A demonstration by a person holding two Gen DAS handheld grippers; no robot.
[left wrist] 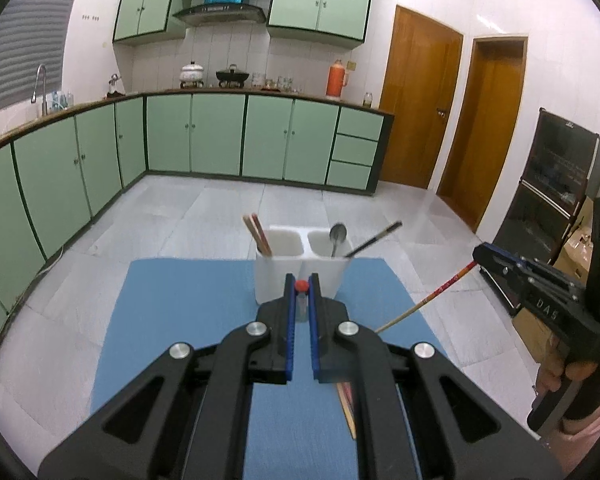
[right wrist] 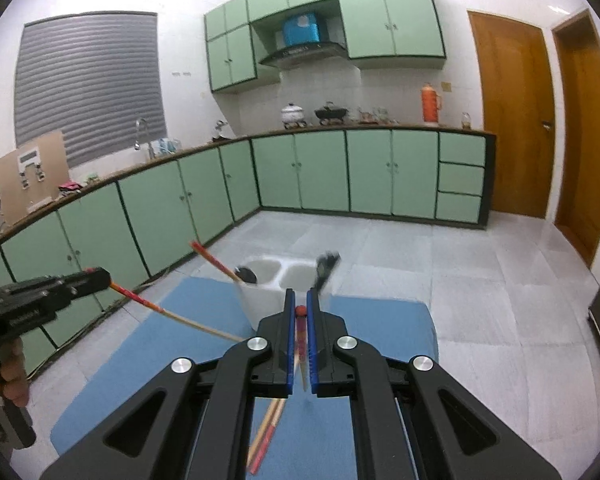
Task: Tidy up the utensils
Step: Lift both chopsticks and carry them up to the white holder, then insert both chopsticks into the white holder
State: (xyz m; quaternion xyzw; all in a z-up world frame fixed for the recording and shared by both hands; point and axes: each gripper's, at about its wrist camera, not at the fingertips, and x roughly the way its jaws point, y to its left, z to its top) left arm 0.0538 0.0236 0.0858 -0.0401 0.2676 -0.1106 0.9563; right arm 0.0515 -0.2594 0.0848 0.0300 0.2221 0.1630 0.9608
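My left claw (left wrist: 301, 280) is clenched on a slim bamboo chopstick with a red patterned upper end (right wrist: 180, 316). In its own camera I see only the red butt of the stick between the blue pads. The right wrist view shows it jutting out sideways, above the mat. My right claw (right wrist: 300, 300) is clenched too, on a matching red-and-bamboo chopstick (left wrist: 424, 300) that slants down towards the mat. Both sticks are held in the air, on the near side of the holder.

The white plastic two-compartment utensil holder (left wrist: 300, 276) stands upright at the far edge of the blue rectangular mat (left wrist: 180, 320). In the left wrist view its left compartment holds a pair of reddish-brown chopsticks (left wrist: 256, 234) leaning left. Its right compartment holds a metal spoon (left wrist: 337, 236), bowl up, and a dark chopstick (left wrist: 374, 238) leaning right. The right view is too blurred to check that. More red-and-bamboo chopsticks (right wrist: 268, 432) lie flat on the mat, beneath my right claw.

Beyond the mat is a pale grey tiled floor (left wrist: 180, 216). Mint-green base cabinets (left wrist: 220, 136) run along two walls under a brown counter, which carries pots, an orange thermos flask (left wrist: 336, 76) and a tap (left wrist: 40, 84). Matching wall cupboards (left wrist: 320, 0) flank a range hood. Two brown wooden doors (left wrist: 420, 100) stand to the right.
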